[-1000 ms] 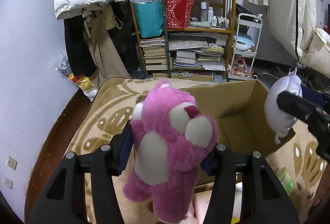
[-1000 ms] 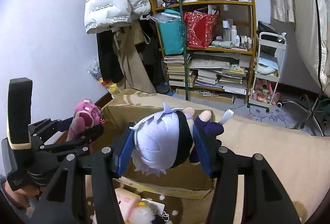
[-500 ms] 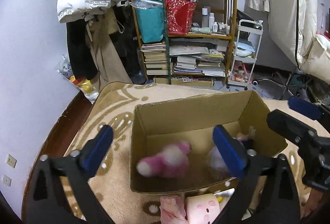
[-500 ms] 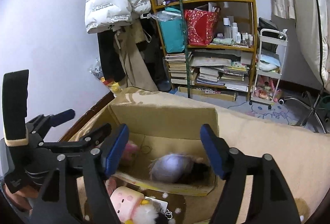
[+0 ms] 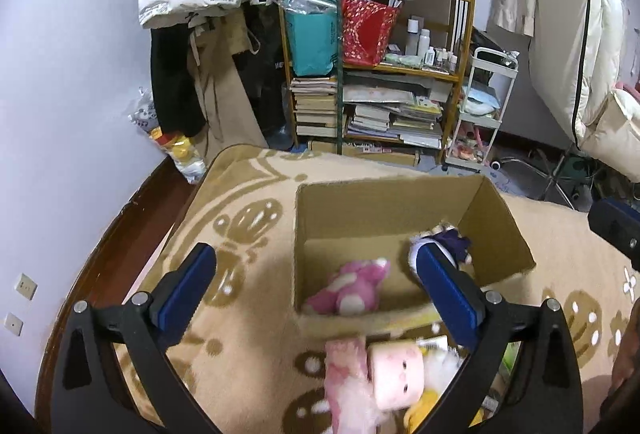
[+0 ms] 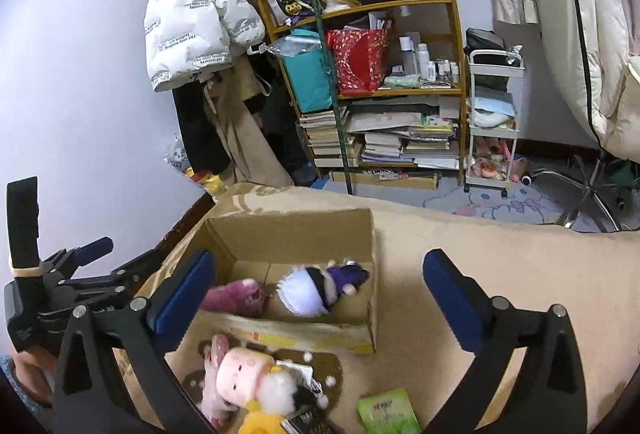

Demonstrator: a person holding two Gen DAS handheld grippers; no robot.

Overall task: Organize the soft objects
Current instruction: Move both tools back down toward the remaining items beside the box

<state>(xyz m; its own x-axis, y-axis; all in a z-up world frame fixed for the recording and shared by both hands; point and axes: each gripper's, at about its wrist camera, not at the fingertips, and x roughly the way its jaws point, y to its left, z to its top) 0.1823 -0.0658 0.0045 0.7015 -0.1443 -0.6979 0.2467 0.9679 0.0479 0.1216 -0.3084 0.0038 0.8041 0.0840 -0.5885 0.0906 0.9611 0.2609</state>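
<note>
Both grippers hang above the rug, left gripper point(image 5: 314, 284) and right gripper point(image 6: 318, 288) each spread wide and holding nothing. Below them the box point(image 6: 304, 230) holds the pink bear point(image 5: 348, 290) beside the white-haired doll point(image 6: 316, 288). More plush toys point(image 6: 244, 386) lie just outside its near wall.

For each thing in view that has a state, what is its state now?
Left tool: open, holding nothing.
Right tool: open, holding nothing.
Brown cardboard box: open at the top.
Pink plush bear: lying inside the box.
White-haired purple plush doll: lying inside the box.
Pale pink plush toy: outside, on the blanket.
</note>
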